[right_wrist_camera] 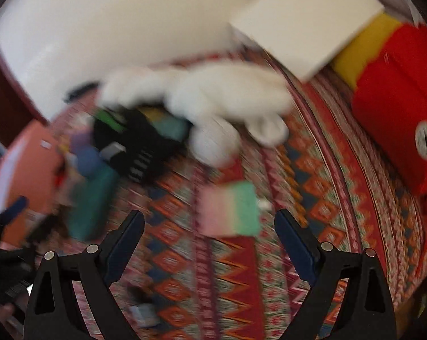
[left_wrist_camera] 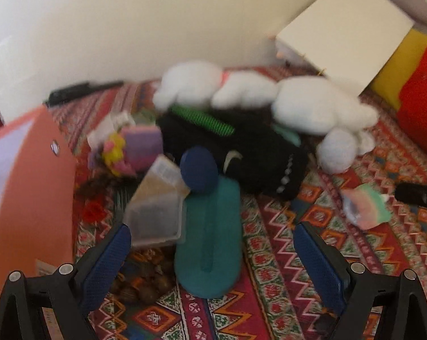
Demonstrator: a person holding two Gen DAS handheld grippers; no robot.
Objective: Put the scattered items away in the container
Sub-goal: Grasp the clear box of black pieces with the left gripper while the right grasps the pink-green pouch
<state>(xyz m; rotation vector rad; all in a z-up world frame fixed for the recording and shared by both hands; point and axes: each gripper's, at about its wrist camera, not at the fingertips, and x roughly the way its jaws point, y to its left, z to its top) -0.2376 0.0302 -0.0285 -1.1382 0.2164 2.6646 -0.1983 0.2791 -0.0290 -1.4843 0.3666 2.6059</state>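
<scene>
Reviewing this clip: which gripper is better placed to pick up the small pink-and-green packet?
Probably the right gripper: its open jaws frame the pink-and-green packet just ahead. The left gripper, also open, faces the teal slipper, with the packet off to its right side.

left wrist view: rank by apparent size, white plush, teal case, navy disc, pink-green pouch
1. white plush
2. teal case, nearer the camera, so flattered
3. navy disc and pink-green pouch: look alike, blurred, unranked

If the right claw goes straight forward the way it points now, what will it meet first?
Most likely the pink-and-green packet, lying on the patterned cloth just ahead of the open right claw. The picture is blurred, so depth is uncertain.
</scene>
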